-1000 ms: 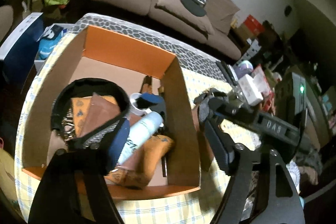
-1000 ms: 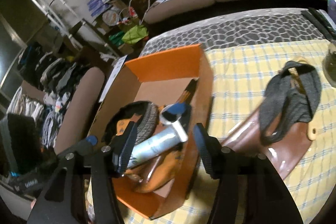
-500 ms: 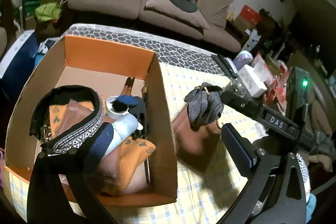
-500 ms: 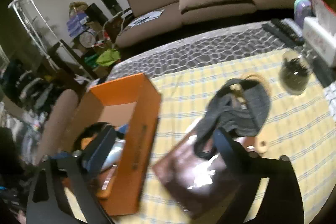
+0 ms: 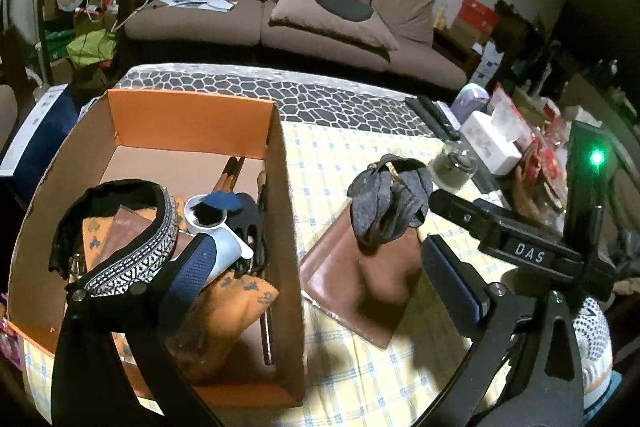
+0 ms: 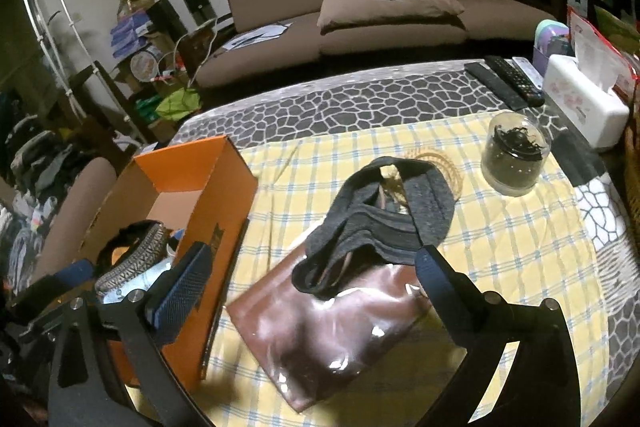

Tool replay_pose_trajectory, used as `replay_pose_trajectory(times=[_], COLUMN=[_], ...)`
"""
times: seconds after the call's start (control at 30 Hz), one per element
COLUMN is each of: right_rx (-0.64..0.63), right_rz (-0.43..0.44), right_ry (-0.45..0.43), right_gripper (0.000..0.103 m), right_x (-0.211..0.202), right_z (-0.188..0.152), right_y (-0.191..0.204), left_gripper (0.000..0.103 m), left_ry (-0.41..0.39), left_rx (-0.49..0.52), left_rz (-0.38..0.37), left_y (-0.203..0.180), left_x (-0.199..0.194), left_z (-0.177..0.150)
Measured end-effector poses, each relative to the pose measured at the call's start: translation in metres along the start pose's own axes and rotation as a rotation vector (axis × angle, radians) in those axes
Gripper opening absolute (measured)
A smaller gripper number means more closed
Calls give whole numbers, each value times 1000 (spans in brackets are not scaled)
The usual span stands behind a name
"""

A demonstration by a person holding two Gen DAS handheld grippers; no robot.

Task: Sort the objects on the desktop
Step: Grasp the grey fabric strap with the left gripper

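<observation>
While both the left gripper (image 5: pixel 320 267) and right gripper (image 6: pixel 308 275) hung spread and empty, the grey band (image 6: pixel 384 219) needed lifting clear of the brown pouch (image 6: pixel 332 331) toward the orange box (image 5: pixel 284 227).

Box (image 5: pixel 286 211) on left part of table (image 6: pixel 520 239). In box: headband (image 5: pixel 136 251) near left wall, bottle (image 5: pixel 226 249) right of it, brushes (image 5: pixel 230 169) behind bottle, pouch (image 5: pixel 224 311) in front. Flat wallet (image 6: pixel 332 327) on table just right of box (not touching it). Folded cloth band (image 6: pixel 384 211) lies on wallet's back end. Jar (image 6: pixel 514 159) behind and right of band. Tissue box (image 6: pixel 584 99) and remotes (image 6: pixel 508 79) at table's far right edge. Sofa (image 6: pixel 360 7) behind table.
</observation>
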State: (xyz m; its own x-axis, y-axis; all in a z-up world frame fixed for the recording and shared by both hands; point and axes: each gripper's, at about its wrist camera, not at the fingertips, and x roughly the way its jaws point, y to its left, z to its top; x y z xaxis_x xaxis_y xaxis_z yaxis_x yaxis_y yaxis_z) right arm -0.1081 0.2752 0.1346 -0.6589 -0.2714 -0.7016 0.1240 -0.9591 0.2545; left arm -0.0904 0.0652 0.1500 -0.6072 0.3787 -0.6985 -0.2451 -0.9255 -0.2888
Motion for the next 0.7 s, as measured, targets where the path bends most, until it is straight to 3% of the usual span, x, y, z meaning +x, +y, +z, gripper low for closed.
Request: replay_pose_trajectory(times=[0.23, 0.7], right_rx=[19, 289], right_rz=[-43, -119], right_ry=[16, 9], right_gripper=[102, 102], right_x=[2, -4], right_z=[-1, -2], right_y=[-23, -129], left_gripper=[103, 103], left_ry=[-8, 95], left_rx=[57, 307], left_rz=[11, 68], left_y=[-26, -112], left_x=[9, 77], left_z=[3, -13])
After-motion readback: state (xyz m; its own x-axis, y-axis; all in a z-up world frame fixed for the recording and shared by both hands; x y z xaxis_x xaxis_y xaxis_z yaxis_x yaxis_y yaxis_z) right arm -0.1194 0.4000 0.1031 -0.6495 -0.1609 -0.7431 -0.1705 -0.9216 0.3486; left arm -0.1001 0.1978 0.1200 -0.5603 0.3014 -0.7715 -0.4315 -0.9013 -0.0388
